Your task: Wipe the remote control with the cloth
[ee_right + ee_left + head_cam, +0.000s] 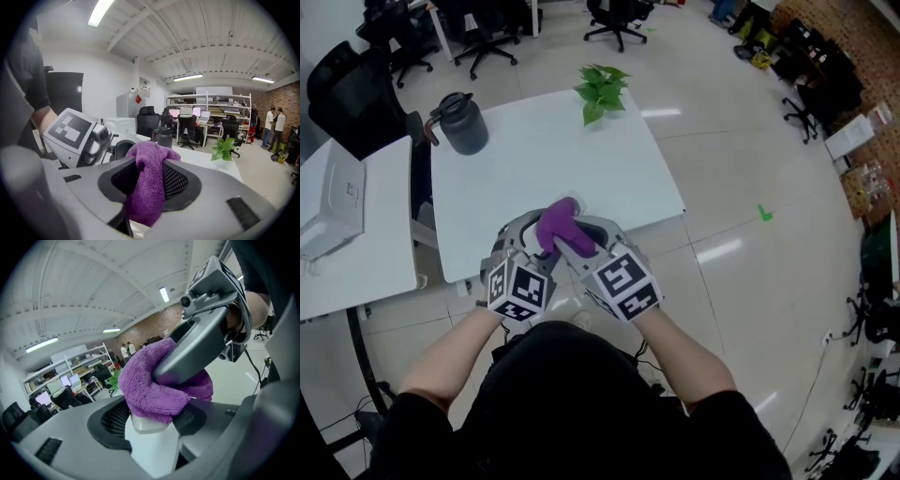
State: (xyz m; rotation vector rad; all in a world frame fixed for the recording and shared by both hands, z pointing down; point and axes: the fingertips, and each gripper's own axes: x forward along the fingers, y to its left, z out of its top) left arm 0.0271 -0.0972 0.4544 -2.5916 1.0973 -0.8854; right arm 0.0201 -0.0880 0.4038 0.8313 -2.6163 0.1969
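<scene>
Both grippers are raised close together over the near edge of the white table (pixel 534 159). The left gripper (pixel 525 234) is shut on a white remote control (pixel 152 446), which stands upright between its jaws. A purple cloth (pixel 560 225) is draped over the remote's top end. My right gripper (pixel 574 242) is shut on that cloth (pixel 147 187), and one of its grey fingers (pixel 197 348) presses the cloth (pixel 154 385) down onto the remote. In the right gripper view the left gripper's marker cube (pixel 70 129) is close at the left. The cloth hides most of the remote.
On the table's far side stand a dark grey jug (pixel 461 124) at the left and a small green plant (pixel 602 89) at the back edge. A white box (pixel 333 202) lies on the neighbouring desk at the left. Office chairs (pixel 619 19) stand beyond on the tiled floor.
</scene>
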